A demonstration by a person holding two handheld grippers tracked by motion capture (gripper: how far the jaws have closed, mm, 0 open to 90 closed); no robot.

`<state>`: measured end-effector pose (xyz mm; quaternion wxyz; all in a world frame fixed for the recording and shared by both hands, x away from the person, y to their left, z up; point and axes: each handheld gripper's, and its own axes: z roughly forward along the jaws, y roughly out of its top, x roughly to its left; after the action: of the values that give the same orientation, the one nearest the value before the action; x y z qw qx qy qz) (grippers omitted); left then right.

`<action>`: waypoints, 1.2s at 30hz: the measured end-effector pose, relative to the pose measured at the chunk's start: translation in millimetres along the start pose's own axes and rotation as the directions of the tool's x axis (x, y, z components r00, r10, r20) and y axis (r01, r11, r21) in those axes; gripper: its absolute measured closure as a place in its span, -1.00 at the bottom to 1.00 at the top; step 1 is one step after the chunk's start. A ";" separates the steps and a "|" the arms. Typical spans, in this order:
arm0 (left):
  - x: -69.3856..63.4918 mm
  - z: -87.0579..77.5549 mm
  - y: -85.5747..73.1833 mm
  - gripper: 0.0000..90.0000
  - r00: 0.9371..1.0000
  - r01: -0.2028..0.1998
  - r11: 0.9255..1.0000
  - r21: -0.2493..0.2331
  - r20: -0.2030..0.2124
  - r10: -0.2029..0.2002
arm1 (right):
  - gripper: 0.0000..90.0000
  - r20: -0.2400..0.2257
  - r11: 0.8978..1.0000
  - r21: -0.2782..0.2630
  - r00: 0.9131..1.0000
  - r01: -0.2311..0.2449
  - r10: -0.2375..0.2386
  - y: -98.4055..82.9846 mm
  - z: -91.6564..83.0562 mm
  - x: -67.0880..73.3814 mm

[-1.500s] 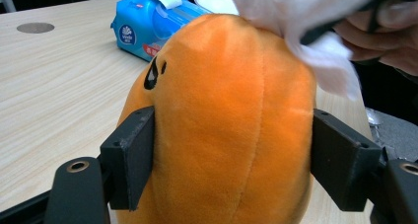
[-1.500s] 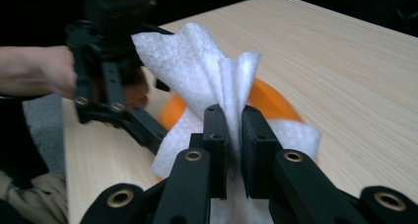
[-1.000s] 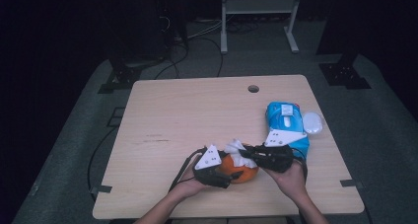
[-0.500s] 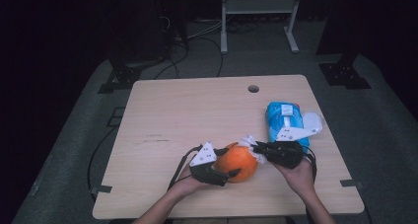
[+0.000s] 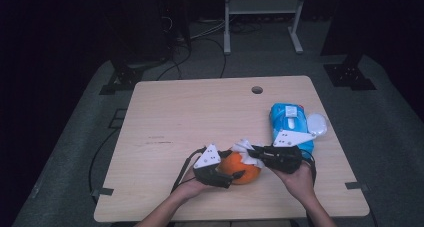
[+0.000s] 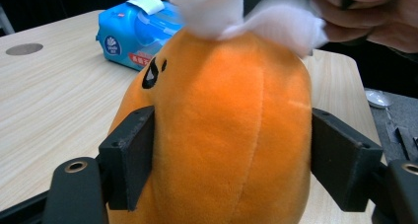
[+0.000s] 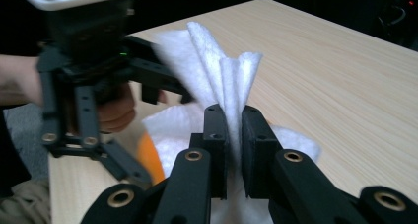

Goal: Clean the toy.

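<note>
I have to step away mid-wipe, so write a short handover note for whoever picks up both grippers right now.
Left gripper: jaws closed on the orange plush toy, pads pressing both its sides, holding it on the table near the front edge.
Right gripper: shut on a folded white wipe, which lies on the top of the toy.
The blue wipes pack lies to the right, beside the right hand.
Done: wipe taken, toy gripped, wipe on the toy.
Left: probably finish wiping the toy, then set toy and wipe down.

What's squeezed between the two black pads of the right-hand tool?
A white wipe, pinched upright between the right tool pads; the right gripper view shows it.
</note>
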<state>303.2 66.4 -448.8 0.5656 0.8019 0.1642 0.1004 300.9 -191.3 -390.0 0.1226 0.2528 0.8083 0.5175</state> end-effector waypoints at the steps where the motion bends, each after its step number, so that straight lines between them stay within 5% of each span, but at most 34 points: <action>1: -0.1 0.0 -0.1 -0.45 1.000 0.000 1.000 0.000 0.001 0.000 | 0.81 0.004 1.000 0.000 1.000 -0.009 0.009 -1.5 -0.8 -2.8; 9: 0.7 -0.4 -0.4 -0.45 1.000 0.006 1.000 0.002 0.001 -0.006 | 0.81 0.058 0.997 0.024 0.996 -0.071 0.070 -14.8 -5.6 -20.7; 19: 3.1 -0.2 -0.4 -0.45 0.999 0.034 0.999 0.000 -0.011 -0.034 | 0.81 -0.051 0.999 0.001 0.998 0.032 -0.032 7.2 4.5 17.8; 22: 2.8 -0.7 -0.3 -0.45 0.999 0.030 1.000 0.004 -0.013 -0.030 | 0.81 -0.038 0.997 0.027 0.996 0.078 -0.077 9.5 10.5 27.1; 36: 3.8 -0.7 -0.9 -0.45 1.000 0.024 1.000 0.003 -0.004 -0.024 | 0.81 0.049 0.997 0.019 0.996 -0.073 0.072 -15.5 -6.9 -21.3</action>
<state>306.3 68.7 -449.5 0.5653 0.8005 0.1749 0.0952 311.3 -213.2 -402.3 0.1205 0.2955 0.8006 0.5072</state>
